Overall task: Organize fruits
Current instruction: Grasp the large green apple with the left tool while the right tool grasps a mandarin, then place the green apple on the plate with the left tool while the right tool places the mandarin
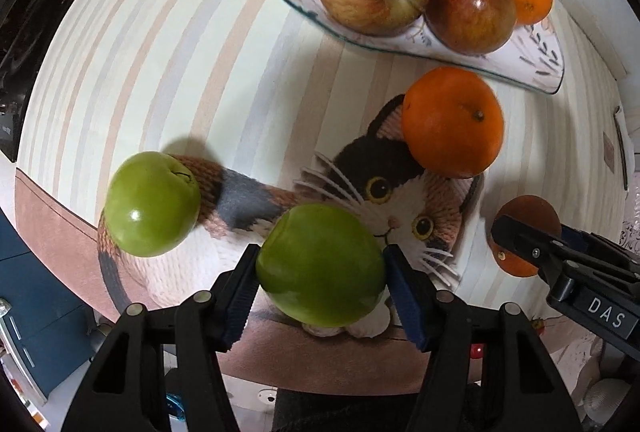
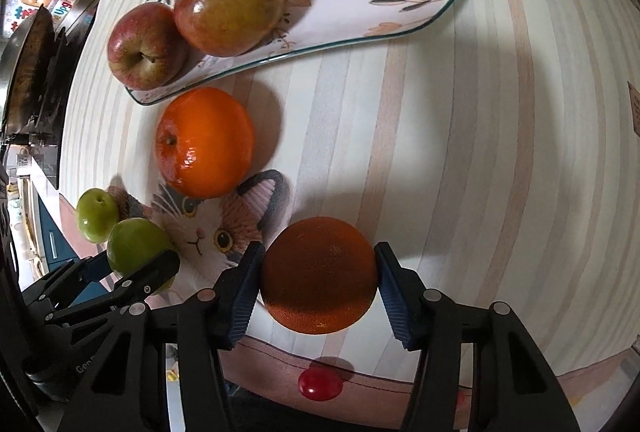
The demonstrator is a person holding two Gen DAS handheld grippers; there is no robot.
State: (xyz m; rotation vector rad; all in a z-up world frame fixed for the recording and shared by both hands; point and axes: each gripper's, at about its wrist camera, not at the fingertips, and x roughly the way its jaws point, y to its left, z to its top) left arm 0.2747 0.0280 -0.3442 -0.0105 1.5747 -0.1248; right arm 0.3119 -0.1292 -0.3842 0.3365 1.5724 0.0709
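On the striped cat-print tablecloth [image 1: 168, 44], the left gripper [image 1: 322, 274] pinches a green apple [image 1: 322, 266] and the right gripper [image 2: 318, 278] seemingly clamps an orange [image 2: 319, 275], both likely bound for the plate [image 1: 532, 66] at one o'clock.

Bright overhead light, soft shadows, glare on fruit, strong fisheye edge distortion
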